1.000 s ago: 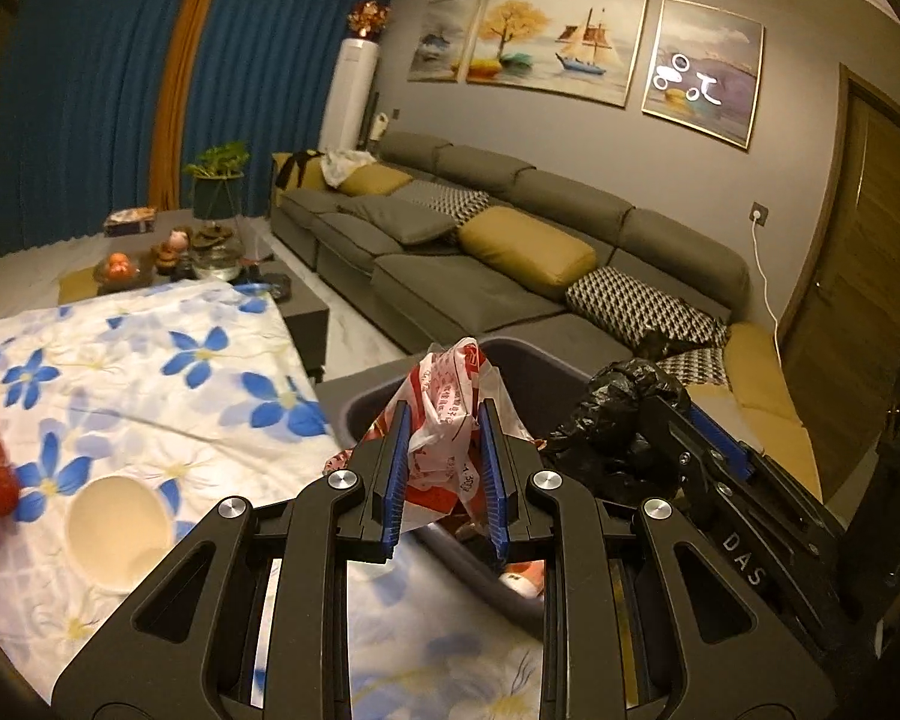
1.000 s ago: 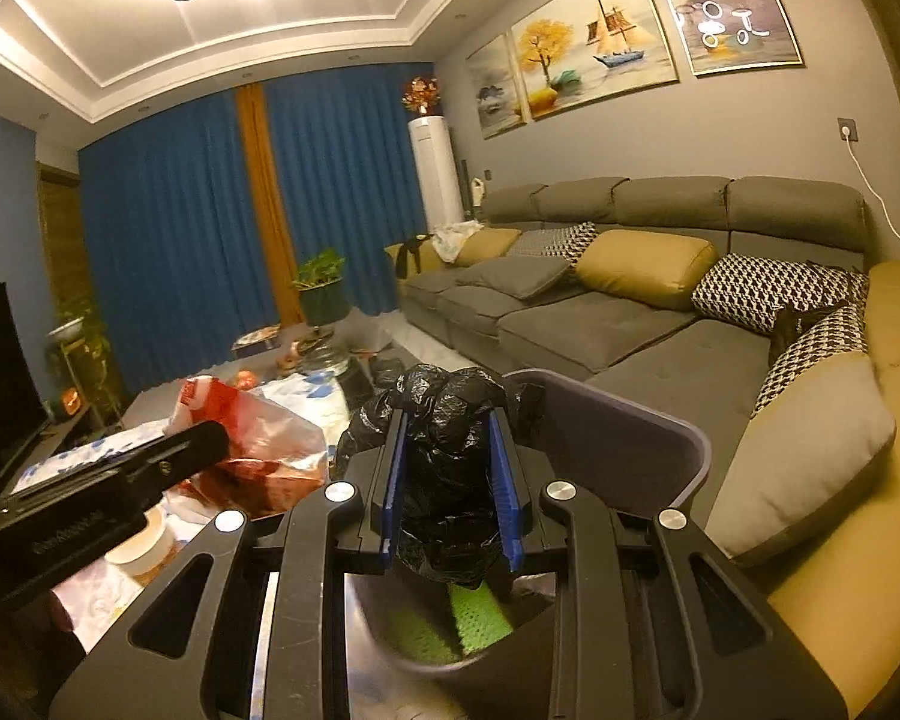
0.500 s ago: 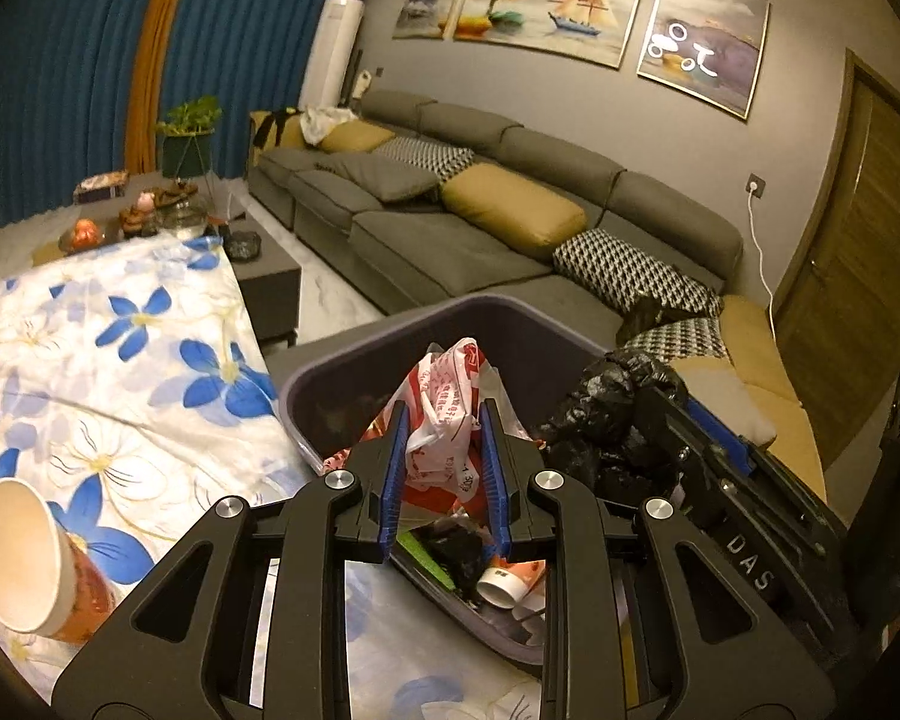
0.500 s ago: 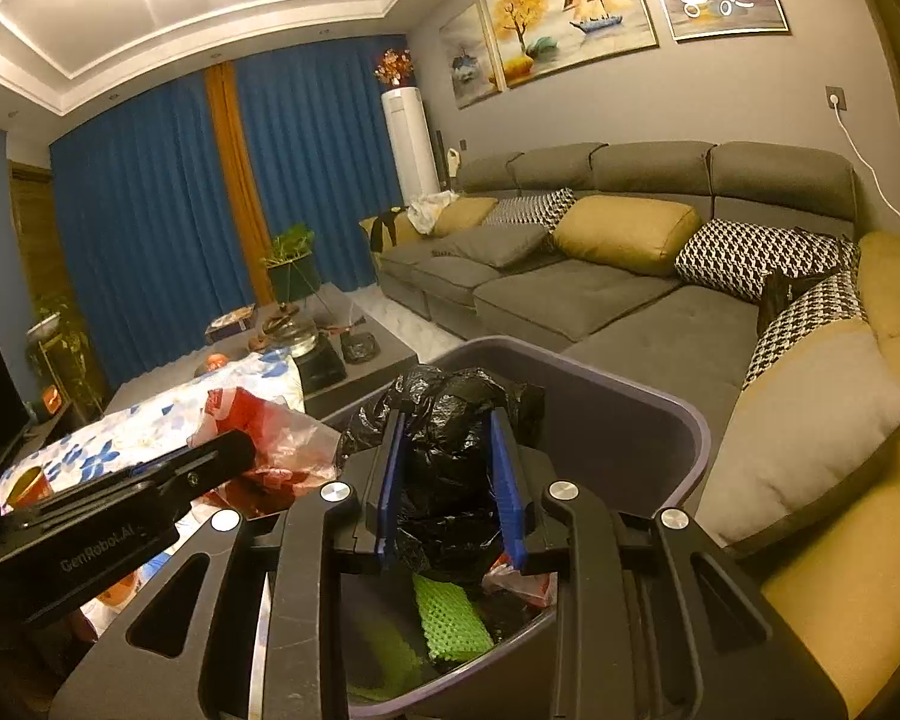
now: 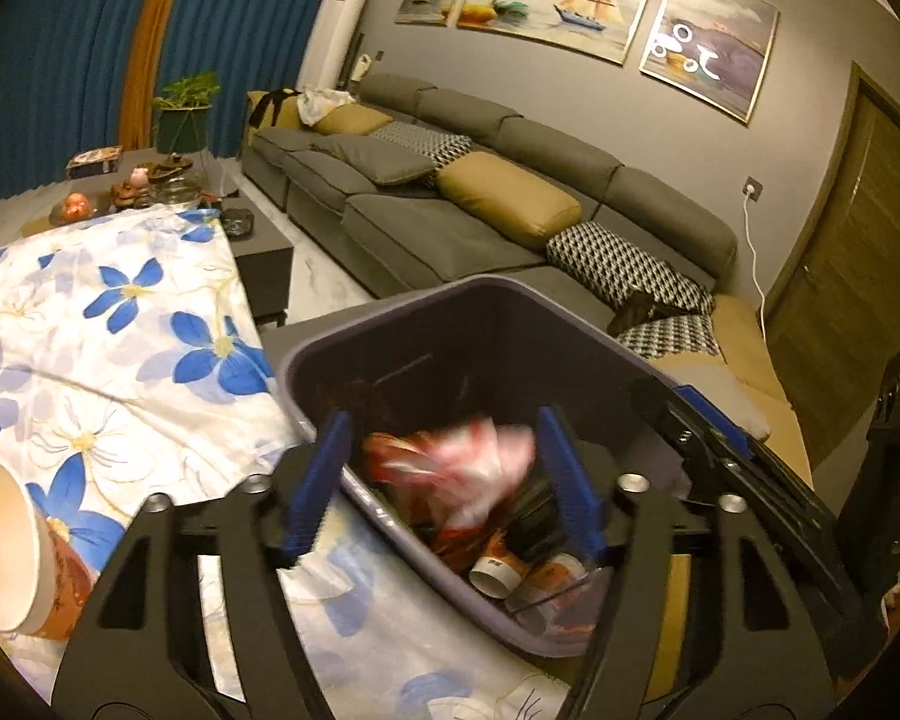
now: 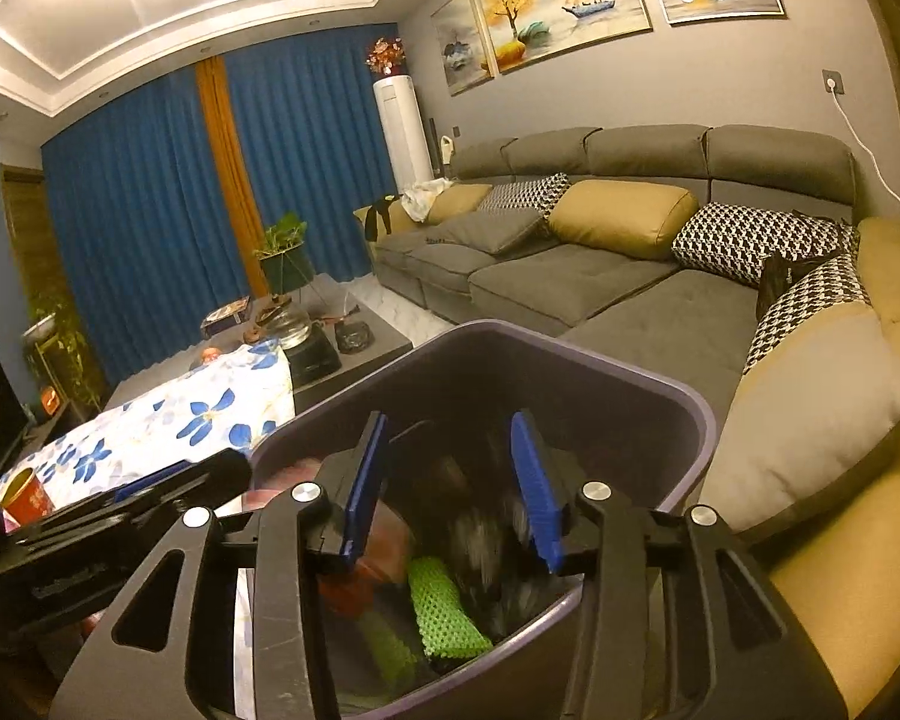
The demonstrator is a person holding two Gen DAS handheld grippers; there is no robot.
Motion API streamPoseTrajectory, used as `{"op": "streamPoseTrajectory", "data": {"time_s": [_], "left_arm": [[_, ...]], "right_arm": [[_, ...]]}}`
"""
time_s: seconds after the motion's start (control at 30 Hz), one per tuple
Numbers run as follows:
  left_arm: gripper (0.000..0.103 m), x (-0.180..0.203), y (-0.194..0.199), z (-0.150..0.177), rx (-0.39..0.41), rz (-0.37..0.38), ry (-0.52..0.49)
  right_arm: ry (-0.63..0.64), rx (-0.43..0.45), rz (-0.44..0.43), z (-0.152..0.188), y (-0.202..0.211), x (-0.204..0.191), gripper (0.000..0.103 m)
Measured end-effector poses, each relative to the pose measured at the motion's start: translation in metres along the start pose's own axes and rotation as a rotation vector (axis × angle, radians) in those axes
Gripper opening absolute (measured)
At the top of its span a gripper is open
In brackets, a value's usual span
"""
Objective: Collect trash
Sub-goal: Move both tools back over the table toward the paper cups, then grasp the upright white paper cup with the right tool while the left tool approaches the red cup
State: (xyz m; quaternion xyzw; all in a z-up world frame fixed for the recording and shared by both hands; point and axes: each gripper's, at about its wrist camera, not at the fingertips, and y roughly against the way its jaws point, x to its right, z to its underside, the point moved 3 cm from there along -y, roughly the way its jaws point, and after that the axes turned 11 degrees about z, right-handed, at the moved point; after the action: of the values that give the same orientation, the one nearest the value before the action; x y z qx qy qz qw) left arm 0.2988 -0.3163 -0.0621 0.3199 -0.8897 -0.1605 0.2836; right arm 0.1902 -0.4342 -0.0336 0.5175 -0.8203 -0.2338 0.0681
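Observation:
A dark purple trash bin (image 5: pixel 480 285) (image 6: pixel 576 351) stands at the edge of the flowered tablecloth (image 5: pixel 120 312). My left gripper (image 5: pixel 444 474) hovers over it with its jaws opening. The red and white plastic bag (image 5: pixel 468 462) is a blur between the blue pads, free of them and dropping into the bin. My right gripper (image 6: pixel 450 480) is over the same bin, jaws opening too. The black plastic bag (image 6: pixel 486 540) is blurred below its pads, falling beside a green mesh sleeve (image 6: pixel 444 606). Paper cups (image 5: pixel 498 570) lie in the bin.
A paper cup (image 5: pixel 6 546) lies on its side on the cloth at the left. A red can (image 6: pixel 27 495) stands farther along the table. A grey sofa (image 5: pixel 450 222) with cushions runs behind the bin. A low table (image 6: pixel 330 342) holds small items.
Both grippers sank closer over the bin. Each had been shut on its bag; now both sets of jaws have spread and the bags are dropping into the bin.

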Motion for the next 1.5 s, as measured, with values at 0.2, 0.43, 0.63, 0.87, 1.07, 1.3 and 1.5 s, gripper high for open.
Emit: {"op": "streamPoseTrajectory", "data": {"time_s": [0.2, 0.43, 0.63, 0.87, 1.07, 1.3, 1.5], "left_arm": [[0.089, -0.002, 0.033, 0.005, 0.054, -0.077, -0.015], [0.096, -0.005, 0.091, 0.025, 0.117, -0.218, -0.039], [0.096, -0.027, 0.156, 0.052, 0.176, -0.354, 0.024], [0.096, -0.063, 0.232, 0.084, 0.238, -0.545, 0.067], [0.096, -0.091, 0.295, 0.102, 0.303, -0.643, 0.120], [0.096, -0.114, 0.337, 0.115, 0.349, -0.712, 0.161], [0.097, -0.135, 0.356, 0.121, 0.364, -0.740, 0.202]], "right_arm": [[-0.016, 0.026, 0.006, 0.000, 0.021, 0.005, 0.056], [0.012, 0.076, -0.005, 0.010, 0.060, -0.007, 0.083], [0.052, 0.069, -0.083, 0.032, 0.092, -0.041, 0.088], [0.113, 0.035, -0.180, 0.059, 0.114, -0.091, 0.090], [0.147, 0.008, -0.223, 0.069, 0.117, -0.126, 0.090], [0.236, -0.013, -0.253, 0.090, 0.113, -0.176, 0.090], [0.287, -0.054, -0.248, 0.102, 0.092, -0.207, 0.090]]}}
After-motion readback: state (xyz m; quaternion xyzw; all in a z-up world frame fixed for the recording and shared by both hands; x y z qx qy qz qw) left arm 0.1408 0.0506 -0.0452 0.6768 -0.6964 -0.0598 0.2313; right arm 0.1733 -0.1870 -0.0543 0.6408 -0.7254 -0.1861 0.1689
